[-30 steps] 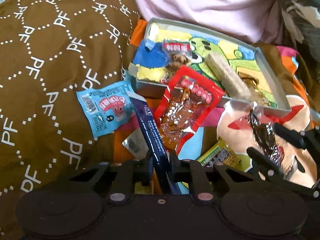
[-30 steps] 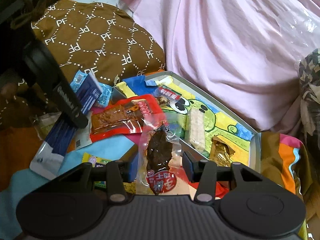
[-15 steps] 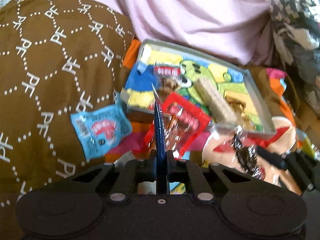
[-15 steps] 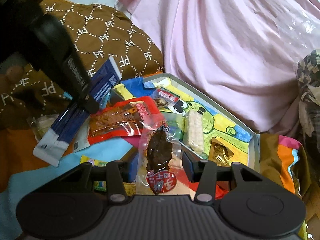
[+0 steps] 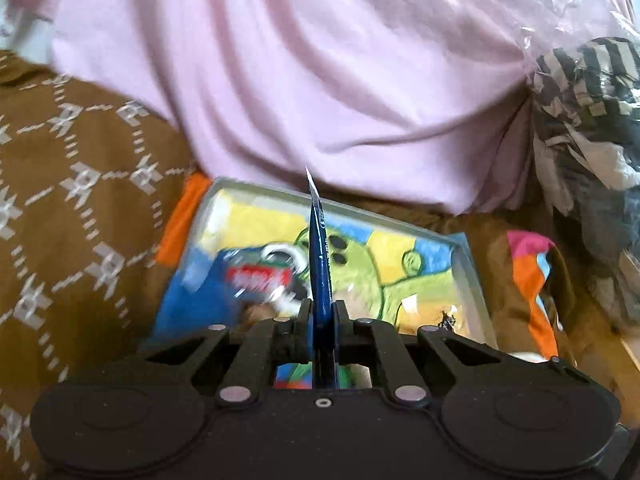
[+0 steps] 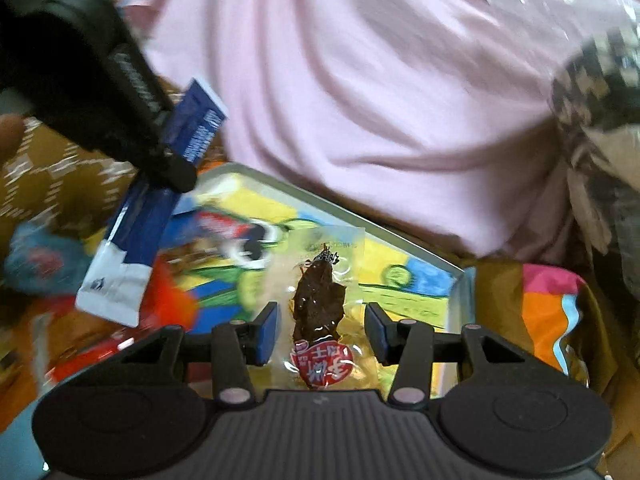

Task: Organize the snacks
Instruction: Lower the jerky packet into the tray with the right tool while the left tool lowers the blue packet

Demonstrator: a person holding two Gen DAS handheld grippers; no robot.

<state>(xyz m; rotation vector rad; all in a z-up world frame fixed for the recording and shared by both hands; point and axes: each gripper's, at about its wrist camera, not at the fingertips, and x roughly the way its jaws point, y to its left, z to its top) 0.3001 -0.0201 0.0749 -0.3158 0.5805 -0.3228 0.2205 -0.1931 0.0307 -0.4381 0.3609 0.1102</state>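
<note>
While both views are smeared by motion blur, the grips can be read. The left gripper [image 5: 322, 312] is closed tight on a long dark blue sachet [image 5: 321, 264], which stands edge-on between the pads and juts forward, its white tip over the far rim of the tray [image 5: 472, 264]. In the right wrist view the same sachet [image 6: 160, 200] shows broadside, pinched near its middle and hanging slantwise, its white lower end below and left of the left gripper [image 6: 176, 172], above the near left corner of the tray [image 6: 460, 300].

The right gripper [image 6: 320, 332] has its blue-padded fingers [image 6: 266, 334] partly apart, with a clear packet holding a dark brown snack [image 6: 320, 304] between them. The packet's edges reach both pads, so it appears held; its red label sits close to the gripper's body and its top points out over the tray's cartoon-printed floor. Behind the tray lie pink fabric [image 6: 380, 80] and a brown patterned cushion [image 5: 80, 168].
</note>
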